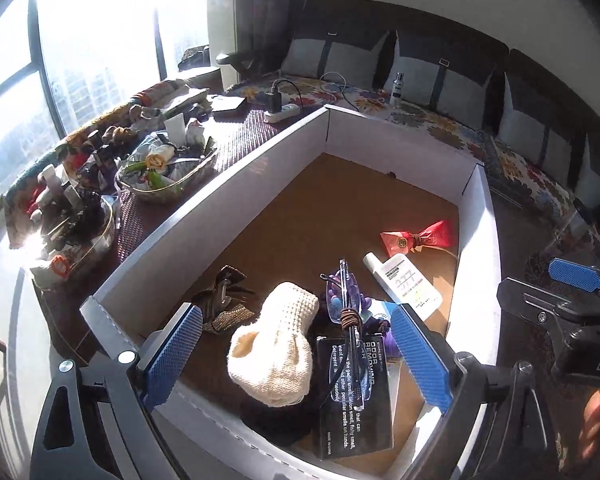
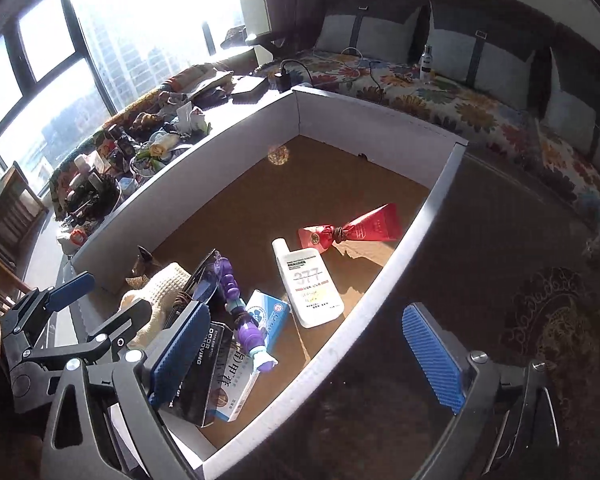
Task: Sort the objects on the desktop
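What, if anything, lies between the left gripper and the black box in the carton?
The left gripper hangs open above the carton. On the black box lie clear glasses, and a cream knit piece leans over its left edge. Both would meet the fingers first.

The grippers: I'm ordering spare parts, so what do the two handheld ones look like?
Both match: the left gripper and right gripper have dark grey angular frames with silver screws and flat blue ribbed pads. White letters mark the right one's body; they are cut off.
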`<state>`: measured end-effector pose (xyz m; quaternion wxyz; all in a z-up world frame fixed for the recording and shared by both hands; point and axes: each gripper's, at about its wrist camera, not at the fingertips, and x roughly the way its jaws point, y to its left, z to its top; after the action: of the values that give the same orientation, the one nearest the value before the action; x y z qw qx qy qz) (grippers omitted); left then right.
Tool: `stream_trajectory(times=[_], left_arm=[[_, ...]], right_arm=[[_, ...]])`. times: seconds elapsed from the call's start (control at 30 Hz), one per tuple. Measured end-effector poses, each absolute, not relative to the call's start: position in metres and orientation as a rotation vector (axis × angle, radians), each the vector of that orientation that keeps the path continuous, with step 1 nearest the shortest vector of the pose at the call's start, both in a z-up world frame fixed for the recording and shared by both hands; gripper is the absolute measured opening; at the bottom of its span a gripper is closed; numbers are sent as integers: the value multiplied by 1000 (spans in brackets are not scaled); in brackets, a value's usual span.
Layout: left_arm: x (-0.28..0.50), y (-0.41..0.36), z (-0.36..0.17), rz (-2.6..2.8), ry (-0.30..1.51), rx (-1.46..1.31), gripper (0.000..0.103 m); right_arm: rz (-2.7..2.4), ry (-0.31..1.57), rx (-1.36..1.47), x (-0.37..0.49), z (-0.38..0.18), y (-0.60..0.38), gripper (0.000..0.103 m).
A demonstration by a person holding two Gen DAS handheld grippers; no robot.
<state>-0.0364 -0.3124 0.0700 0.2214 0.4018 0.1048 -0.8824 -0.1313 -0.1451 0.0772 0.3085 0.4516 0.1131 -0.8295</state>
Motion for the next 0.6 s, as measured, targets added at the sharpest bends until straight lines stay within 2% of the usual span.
stream_trajectory(times=[0.1,0.23,0.6], left_arm=[[-26,-308,81,-2426,290,1049,103],[-15,-314,88,-2382,457,1075,103],[-2,-308,100,-2319,271,998,103]], right_arm=[[-2225,330,1215,-128,85,-138,98],[-2227,347,1140,-119,98,-130,100],[-2200,399,1001,-97,112,-141,101]])
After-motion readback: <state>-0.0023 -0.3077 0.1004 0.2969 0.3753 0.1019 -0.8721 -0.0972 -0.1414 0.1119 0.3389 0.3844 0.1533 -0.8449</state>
